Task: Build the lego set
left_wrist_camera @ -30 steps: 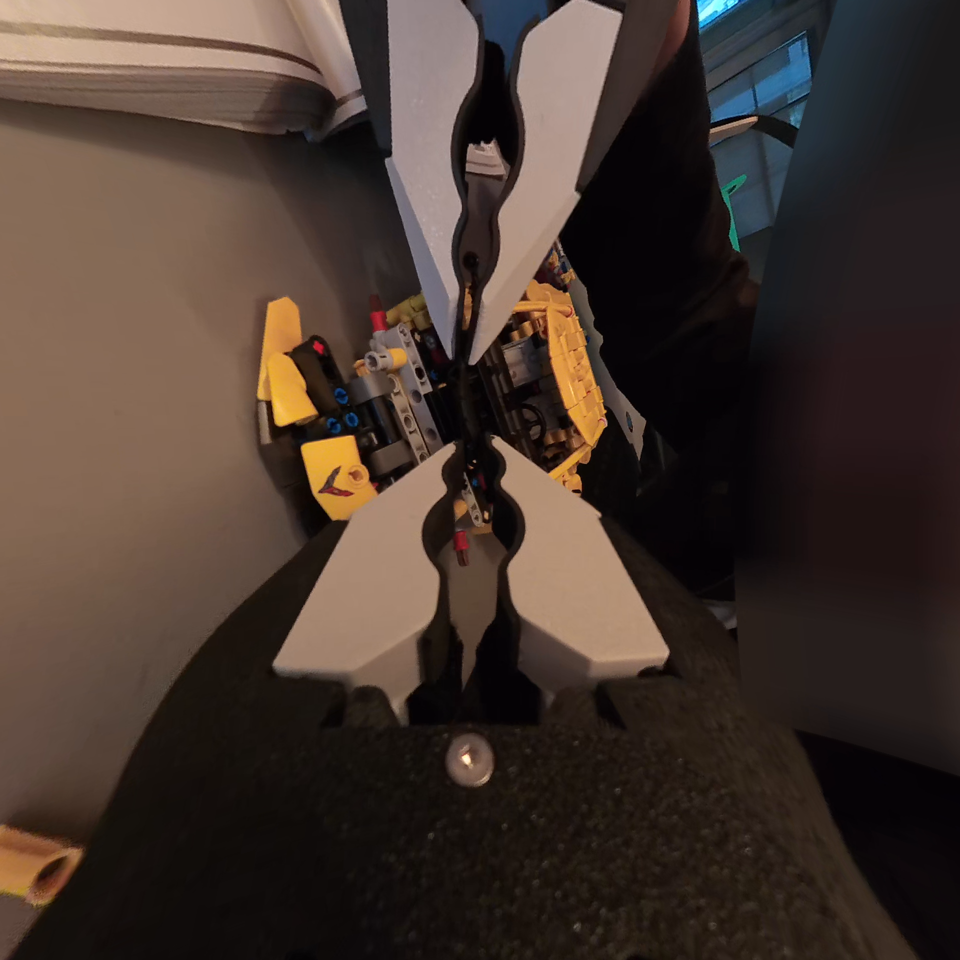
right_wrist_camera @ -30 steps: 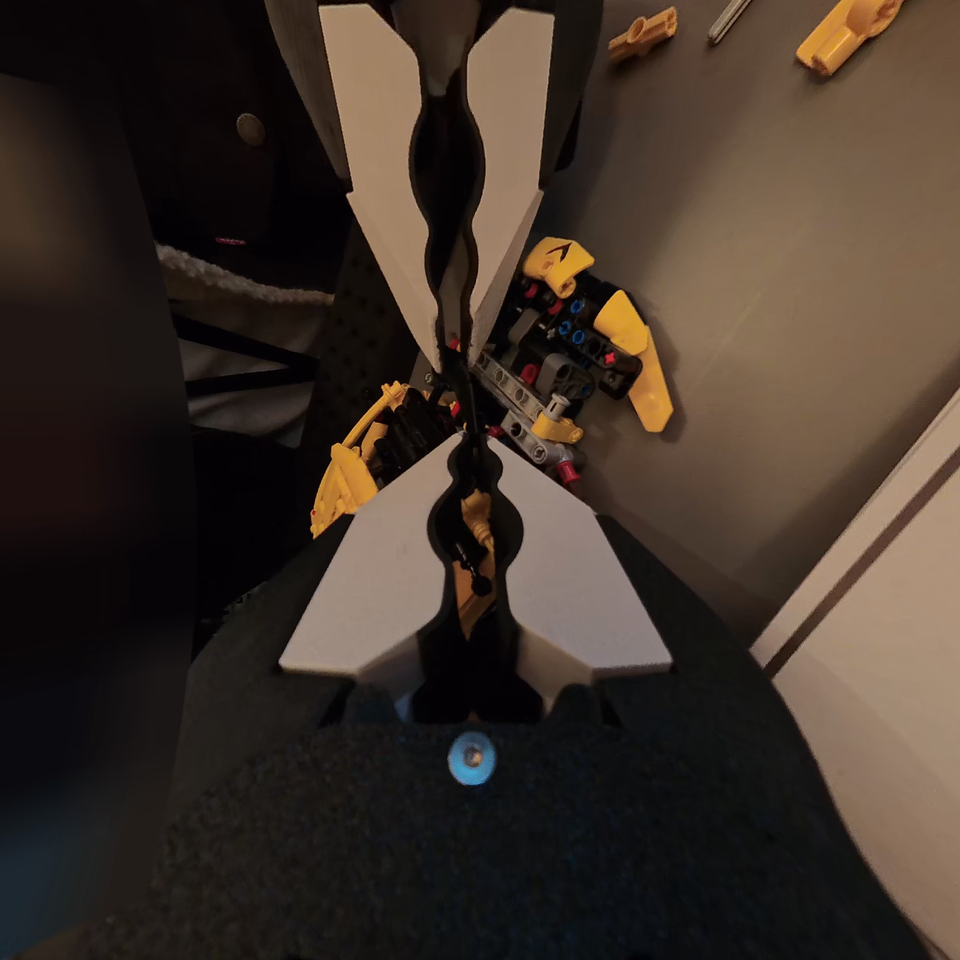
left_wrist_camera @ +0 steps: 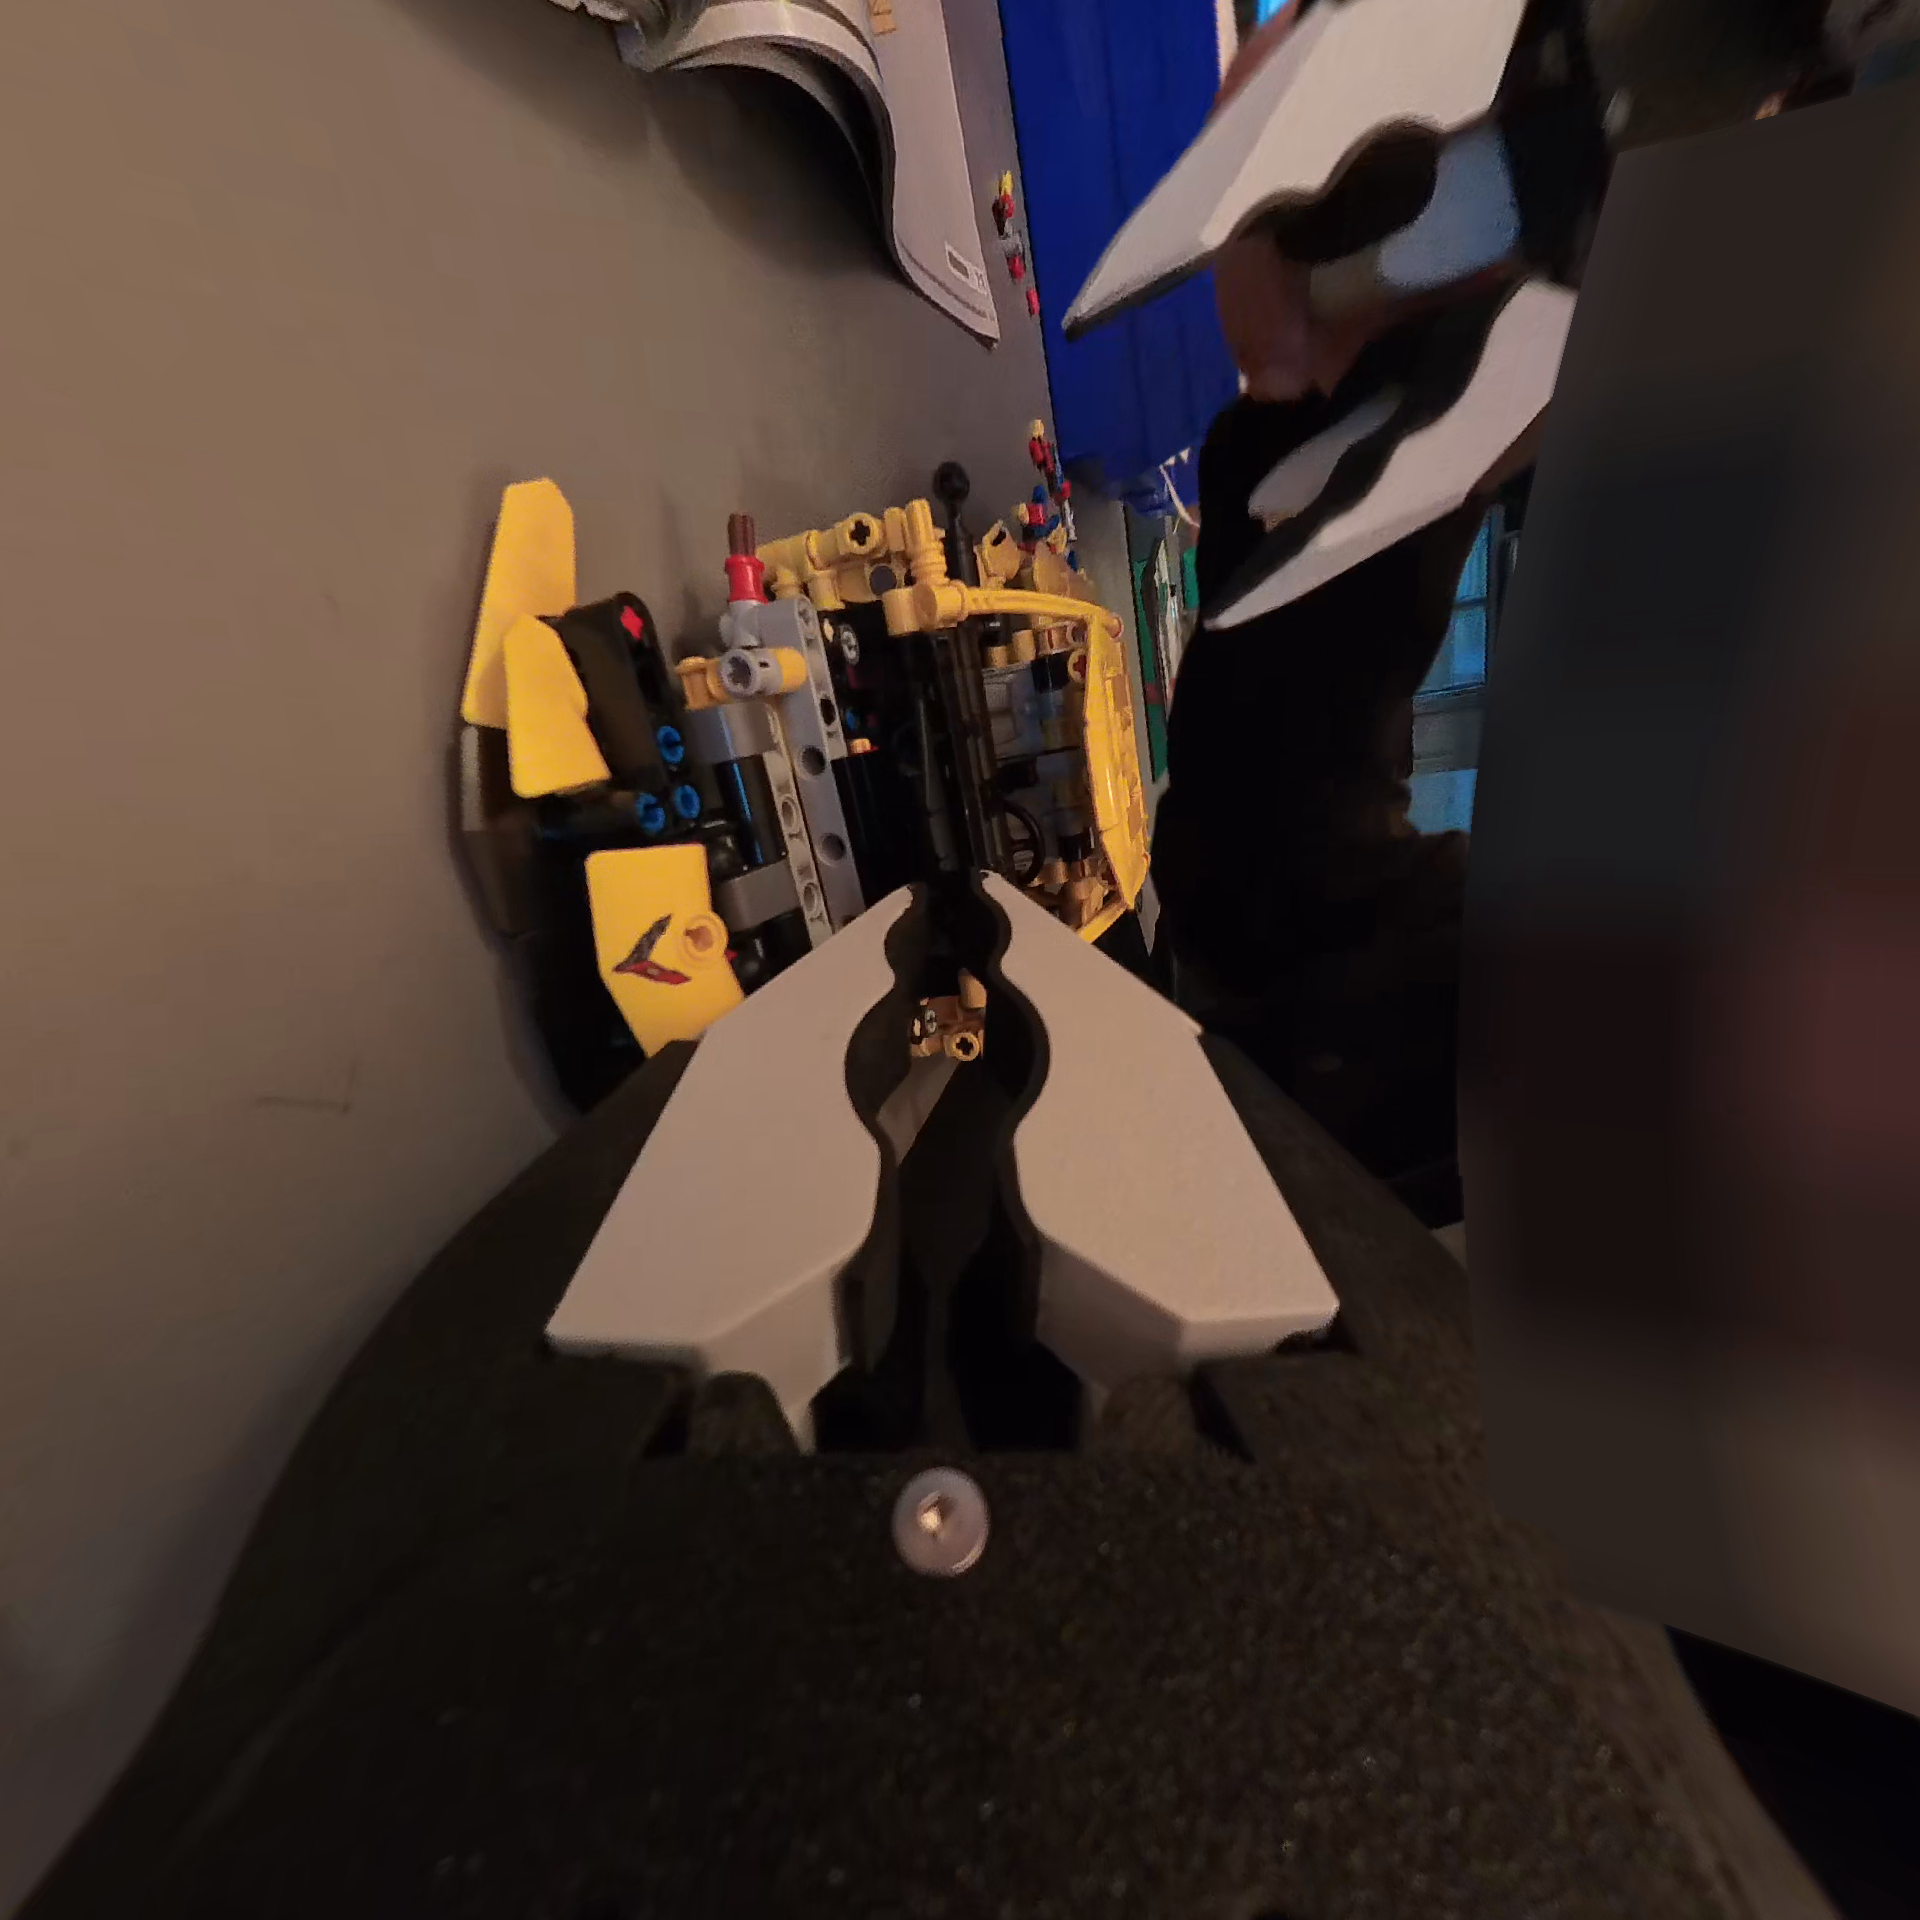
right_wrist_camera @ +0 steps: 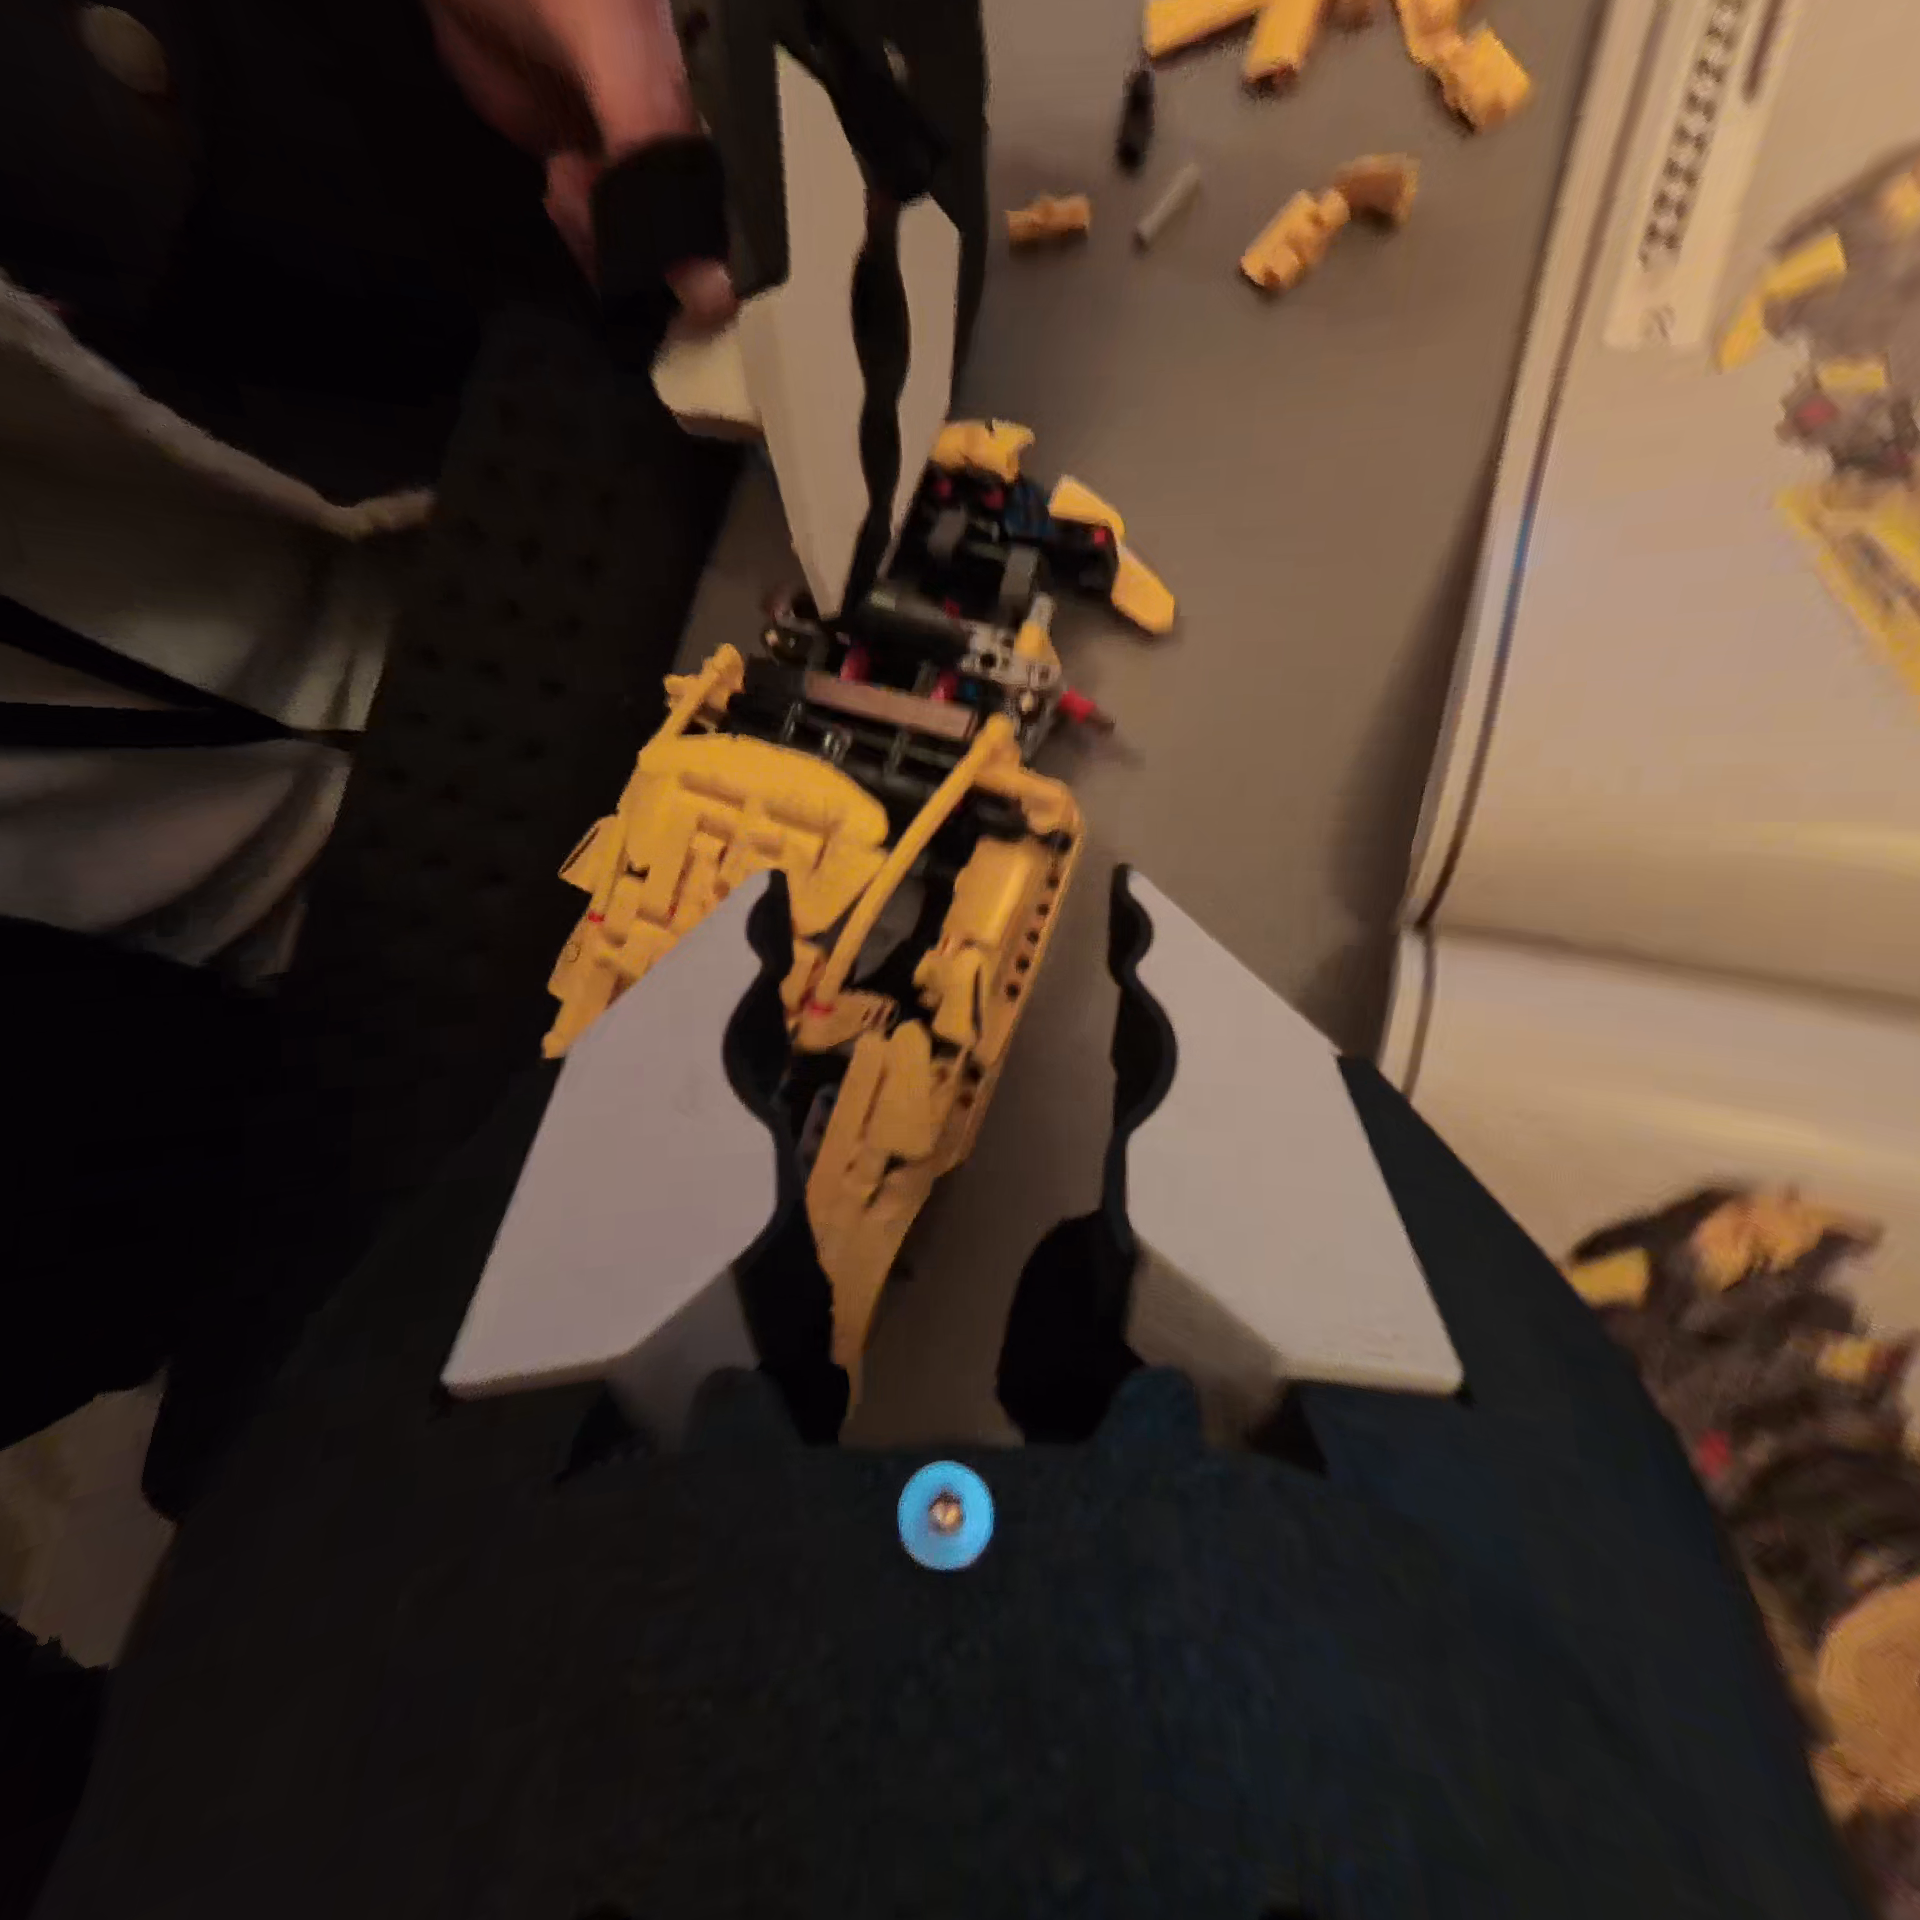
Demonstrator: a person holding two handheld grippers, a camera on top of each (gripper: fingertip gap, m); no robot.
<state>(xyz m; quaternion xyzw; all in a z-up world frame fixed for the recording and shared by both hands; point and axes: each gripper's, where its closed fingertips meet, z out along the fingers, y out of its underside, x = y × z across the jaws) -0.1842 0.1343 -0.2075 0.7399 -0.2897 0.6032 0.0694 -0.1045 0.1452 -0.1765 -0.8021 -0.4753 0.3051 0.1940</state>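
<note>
The part-built lego model (left_wrist_camera: pixel 831 727), yellow, black and grey, lies on the grey table (left_wrist_camera: pixel 260 727). My left gripper (left_wrist_camera: pixel 951 894) is shut on a black beam in the model's middle. A small yellow connector (left_wrist_camera: pixel 951 1029) shows in the gap behind the tips. My right gripper (right_wrist_camera: pixel 948 883) is open and empty, held just above the model's yellow curved end (right_wrist_camera: pixel 748 831), its jaws wide apart. It also shows blurred at the upper right of the left wrist view (left_wrist_camera: pixel 1143 473). The left gripper (right_wrist_camera: pixel 852 603) shows in the right wrist view, clamped on the model's far end.
Loose yellow pieces (right_wrist_camera: pixel 1299 229) and a grey pin (right_wrist_camera: pixel 1164 203) lie on the table beyond the model. An open instruction booklet (right_wrist_camera: pixel 1766 520) lies at the right, with a pile of parts (right_wrist_camera: pixel 1745 1351) near it. A person's hand (right_wrist_camera: pixel 623 156) holds the left gripper. The tips of one gripper are about 10 centimeters away from the tips of the other.
My right gripper has let go of the model, opened wide and pulled back and away from it. My left gripper stays shut on the model, which has turned slightly.
</note>
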